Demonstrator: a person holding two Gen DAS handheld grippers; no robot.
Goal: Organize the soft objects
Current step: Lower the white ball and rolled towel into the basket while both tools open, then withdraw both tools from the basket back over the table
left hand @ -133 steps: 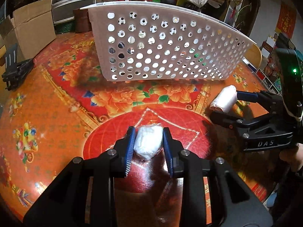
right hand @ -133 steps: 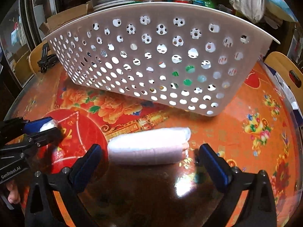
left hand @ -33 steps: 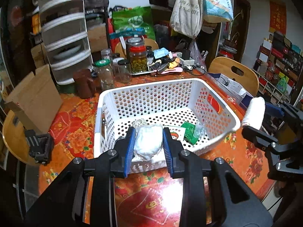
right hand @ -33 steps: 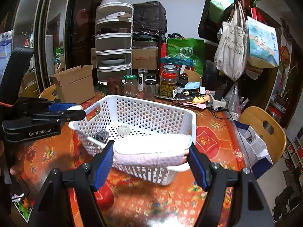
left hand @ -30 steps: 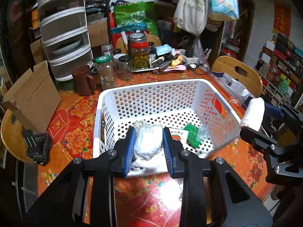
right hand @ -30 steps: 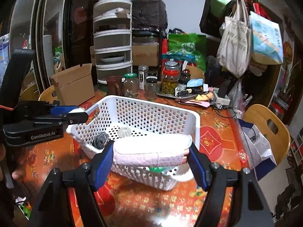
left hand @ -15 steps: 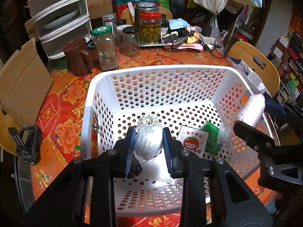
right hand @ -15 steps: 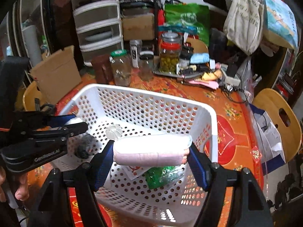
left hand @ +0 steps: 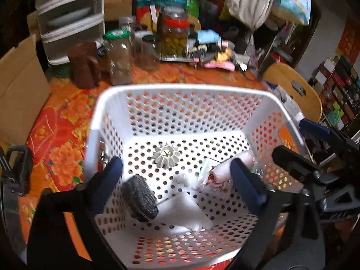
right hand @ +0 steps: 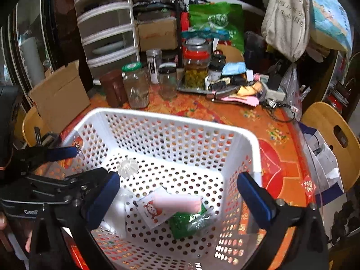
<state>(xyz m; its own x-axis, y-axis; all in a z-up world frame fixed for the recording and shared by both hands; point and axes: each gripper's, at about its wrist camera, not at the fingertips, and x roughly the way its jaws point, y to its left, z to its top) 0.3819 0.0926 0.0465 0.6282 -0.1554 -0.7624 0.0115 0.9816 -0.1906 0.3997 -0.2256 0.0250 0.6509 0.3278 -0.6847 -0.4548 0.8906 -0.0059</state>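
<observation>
A white perforated basket (left hand: 180,91) (right hand: 171,119) stands on the orange floral table. My left gripper (left hand: 177,184) is open and empty above the basket. Below it lie a white bagged bundle (left hand: 184,213) and a grey knit item (left hand: 139,199). My right gripper (right hand: 180,200) is open and empty above the basket. The pink-white rolled towel (right hand: 180,202) (left hand: 231,164) lies on the basket floor on a cartoon packet (right hand: 150,211), next to a green packet (right hand: 189,222). A white ribbed disc (left hand: 166,155) sits mid-floor.
Glass jars (right hand: 136,85), a brown mug (right hand: 112,87) and a tray of clutter (right hand: 225,83) stand behind the basket. A cardboard box (left hand: 18,85) is at the left. Wooden chairs (right hand: 333,139) stand at the right. A drawer unit (right hand: 105,22) is behind.
Both grippers have opened over the basket. The white bundle dropped from the left one and the rolled towel from the right one onto the basket floor.
</observation>
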